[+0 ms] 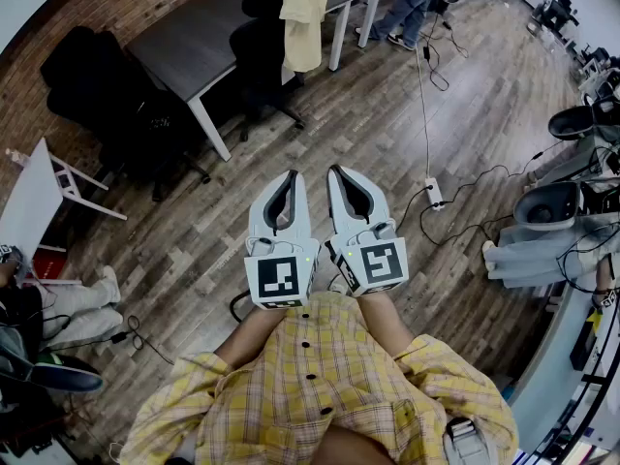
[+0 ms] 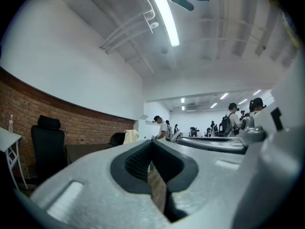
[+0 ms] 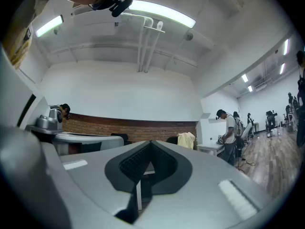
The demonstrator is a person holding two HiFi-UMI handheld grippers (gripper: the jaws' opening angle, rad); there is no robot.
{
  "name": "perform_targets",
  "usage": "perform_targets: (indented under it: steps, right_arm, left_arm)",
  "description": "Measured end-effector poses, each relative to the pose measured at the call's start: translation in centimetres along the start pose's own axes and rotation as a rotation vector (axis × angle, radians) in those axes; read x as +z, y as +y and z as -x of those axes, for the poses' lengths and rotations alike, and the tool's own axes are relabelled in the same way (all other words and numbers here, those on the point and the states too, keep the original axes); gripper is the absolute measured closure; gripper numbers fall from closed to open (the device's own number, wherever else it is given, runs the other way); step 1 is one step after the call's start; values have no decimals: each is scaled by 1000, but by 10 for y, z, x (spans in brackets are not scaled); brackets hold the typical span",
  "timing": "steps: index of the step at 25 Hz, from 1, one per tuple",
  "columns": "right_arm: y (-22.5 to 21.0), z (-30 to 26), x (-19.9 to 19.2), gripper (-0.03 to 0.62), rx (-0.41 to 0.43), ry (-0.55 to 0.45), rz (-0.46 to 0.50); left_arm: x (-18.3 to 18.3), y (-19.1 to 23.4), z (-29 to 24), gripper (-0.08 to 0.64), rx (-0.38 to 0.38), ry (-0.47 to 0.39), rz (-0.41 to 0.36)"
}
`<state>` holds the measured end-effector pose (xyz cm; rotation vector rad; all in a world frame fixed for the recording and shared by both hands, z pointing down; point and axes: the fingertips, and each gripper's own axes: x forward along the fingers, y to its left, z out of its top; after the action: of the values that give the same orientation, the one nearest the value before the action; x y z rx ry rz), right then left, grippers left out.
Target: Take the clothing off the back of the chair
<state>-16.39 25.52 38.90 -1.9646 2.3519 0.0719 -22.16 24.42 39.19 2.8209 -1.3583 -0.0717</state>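
Head view: left tongs point(image 1: 290, 176) and right tongs point(image 1: 340, 171) side by side over the floor point(image 1: 194, 231); yellow clothing point(image 1: 303, 17) drapes a black chair point(image 1: 260, 58) well ahead

Left gripper view: tongs clenched, empty; clothing point(image 2: 130, 136) far off

Right gripper view: tongs clenched, empty; clothing point(image 3: 186, 140) distant

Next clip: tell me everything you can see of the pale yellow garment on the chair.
The pale yellow garment looks like soft cloth, perhaps a shirt or light jacket. It hangs draped over the back of a black office chair beside the grey desk, its folds falling down the backrest. Only the chair appears to touch it; nothing grips it.
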Motion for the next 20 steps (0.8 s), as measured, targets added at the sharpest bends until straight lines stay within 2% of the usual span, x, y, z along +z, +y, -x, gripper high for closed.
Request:
perform_targets:
  steps: [4,13,20]
  right_arm:
    - [-5,-2,6,588,6,-9,25]
    - [-27,3,0,588,23,-3,-1]
    - [-70,9,-3,588,25,2,-14]
  left_arm:
    - [1,-4,-5,560,-1,-1,-14]
    - [-8,-25,-19,560,8,21,-33]
    - [-18,-55,-44,560,15,32,-35]
